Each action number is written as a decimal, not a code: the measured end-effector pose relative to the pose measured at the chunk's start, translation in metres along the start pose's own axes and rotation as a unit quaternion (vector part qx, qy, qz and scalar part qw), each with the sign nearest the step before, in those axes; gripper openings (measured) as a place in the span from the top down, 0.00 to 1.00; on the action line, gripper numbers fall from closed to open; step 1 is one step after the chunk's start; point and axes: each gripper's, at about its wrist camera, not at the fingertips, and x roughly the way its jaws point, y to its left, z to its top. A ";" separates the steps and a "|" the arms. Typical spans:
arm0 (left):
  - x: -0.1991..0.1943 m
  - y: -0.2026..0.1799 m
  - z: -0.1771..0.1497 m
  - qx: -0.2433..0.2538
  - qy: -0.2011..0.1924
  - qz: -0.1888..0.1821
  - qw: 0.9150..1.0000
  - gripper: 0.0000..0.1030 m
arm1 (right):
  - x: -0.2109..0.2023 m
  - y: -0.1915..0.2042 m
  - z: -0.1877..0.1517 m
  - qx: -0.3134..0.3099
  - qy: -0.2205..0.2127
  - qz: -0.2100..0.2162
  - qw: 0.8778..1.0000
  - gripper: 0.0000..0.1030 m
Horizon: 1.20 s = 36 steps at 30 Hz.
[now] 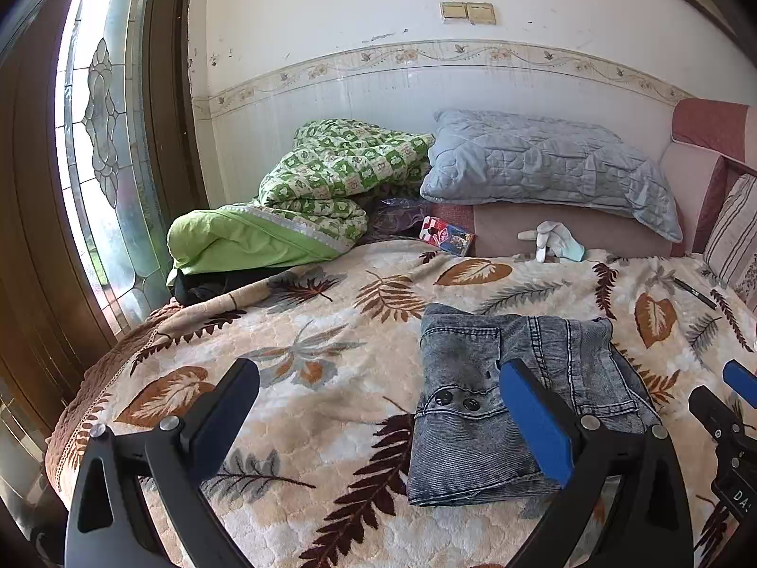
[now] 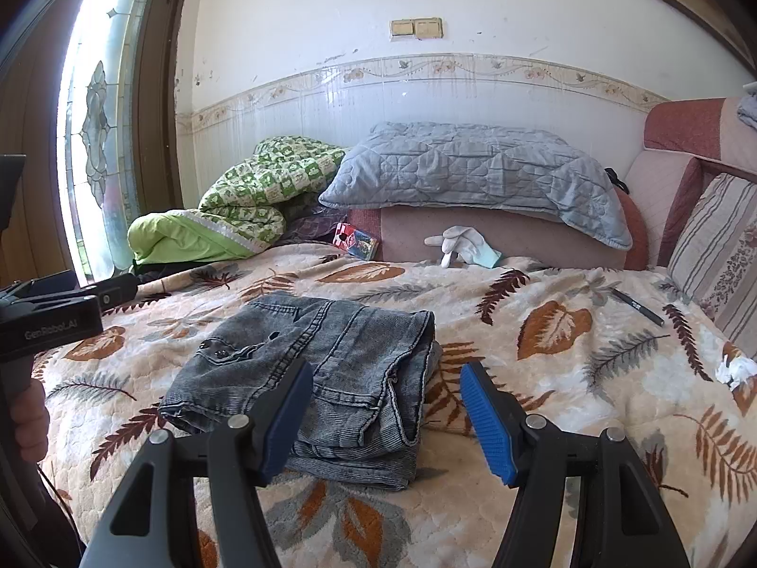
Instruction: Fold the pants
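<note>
Presently the folded pants (image 2: 312,383) are lying at lower centre on the bedspread (image 2: 567,355), just ahead of the right gripper (image 2: 385,421); both it and the left gripper (image 1: 378,407) are hanging released, grasping nothing.

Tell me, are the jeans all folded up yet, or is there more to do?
Looks nearly finished. The grey jeans already lie in a small folded stack on the leafy blanket. Nothing is in hand: the left gripper and right gripper both hang open, neither touching the cloth. What may be left is only tidying, since the bottom layer sticks out a bit at the front edge.
</note>
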 end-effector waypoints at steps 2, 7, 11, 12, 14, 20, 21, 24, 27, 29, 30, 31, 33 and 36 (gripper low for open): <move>0.000 0.000 0.000 0.000 0.000 0.000 1.000 0.02 | 0.001 -0.001 0.000 0.000 0.000 0.001 1.000 0.34; 0.000 0.000 0.000 -0.001 -0.001 -0.001 1.000 0.02 | 0.001 0.000 0.000 0.000 0.000 0.000 1.000 0.34; -0.001 0.000 0.000 0.000 -0.003 -0.001 1.000 0.02 | 0.001 0.000 0.000 0.000 0.000 0.000 1.000 0.34; -0.001 0.000 0.000 0.000 -0.003 -0.001 1.000 0.02 | 0.001 -0.001 0.000 0.000 0.000 0.000 1.000 0.34; -0.001 0.000 0.000 0.000 -0.003 -0.001 1.000 0.02 | 0.001 0.000 0.000 -0.001 0.000 0.000 1.000 0.34; -0.001 0.000 -0.001 -0.001 -0.003 -0.002 1.000 0.02 | 0.001 0.002 0.000 -0.002 -0.003 0.001 1.000 0.34; -0.001 0.000 -0.001 0.000 -0.004 -0.002 1.000 0.02 | 0.001 0.002 0.000 -0.003 -0.003 0.001 1.000 0.34; -0.001 0.001 0.000 0.000 -0.004 -0.002 1.000 0.02 | 0.001 0.002 0.000 -0.003 -0.004 0.001 1.000 0.34; -0.002 0.001 0.001 0.000 -0.004 -0.003 1.000 0.02 | -0.001 0.003 0.001 -0.004 -0.005 0.001 1.000 0.34; -0.003 0.001 0.001 -0.001 -0.004 -0.003 1.000 0.02 | -0.002 0.002 0.000 -0.004 -0.005 0.002 1.000 0.34; -0.003 0.001 0.001 -0.001 -0.004 -0.004 1.000 0.02 | -0.002 0.002 0.001 -0.004 -0.005 0.002 1.000 0.34; -0.003 0.001 0.001 -0.001 -0.005 -0.004 1.000 0.02 | -0.002 0.002 0.001 -0.005 -0.005 0.002 1.000 0.34; -0.004 0.001 0.001 0.000 -0.006 -0.005 1.000 0.02 | -0.002 0.002 0.001 -0.004 -0.005 0.001 1.000 0.34; -0.005 0.001 0.000 0.001 -0.006 -0.006 1.000 0.02 | -0.001 0.002 0.000 -0.004 -0.006 0.001 1.000 0.34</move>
